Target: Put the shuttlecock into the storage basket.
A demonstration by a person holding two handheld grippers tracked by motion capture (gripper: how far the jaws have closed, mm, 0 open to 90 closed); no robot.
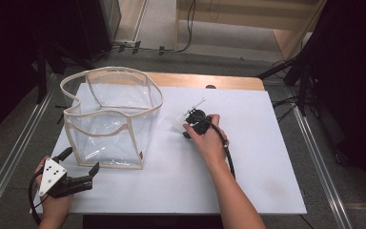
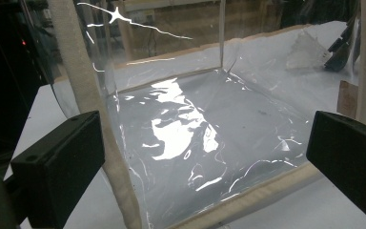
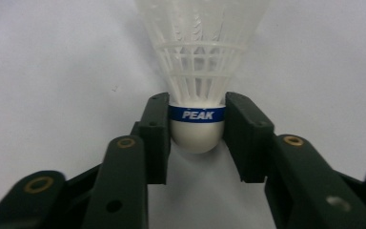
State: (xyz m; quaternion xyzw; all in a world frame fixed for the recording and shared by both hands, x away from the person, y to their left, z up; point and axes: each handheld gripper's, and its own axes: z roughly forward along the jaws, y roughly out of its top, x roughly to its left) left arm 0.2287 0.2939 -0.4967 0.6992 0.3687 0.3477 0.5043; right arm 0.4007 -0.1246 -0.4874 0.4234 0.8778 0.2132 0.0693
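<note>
Shuttlecock [image 3: 198,71] gripped on white surface [image 1: 248,157].
We see right hand-held gripper [image 3: 197,129] clamped on its cork; left hand-held gripper [image 1: 78,167] wide, straddling clear bag [image 1: 109,119] corner.

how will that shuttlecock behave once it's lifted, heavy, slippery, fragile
Probably very light: the shuttlecock is mostly thin open plastic mesh. Its smooth rounded white head might slip, though the right tongs clamp it at the blue band. The skirt looks easy to crush, so gripping the head seems safer.

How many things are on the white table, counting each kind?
Clear plastic bag with cream trim: 1
White shuttlecock, clamped at its cork end by the right hand-held gripper: 1
Hand-held grippers, counting the left hand-held gripper too: 2
Total: 4
</note>
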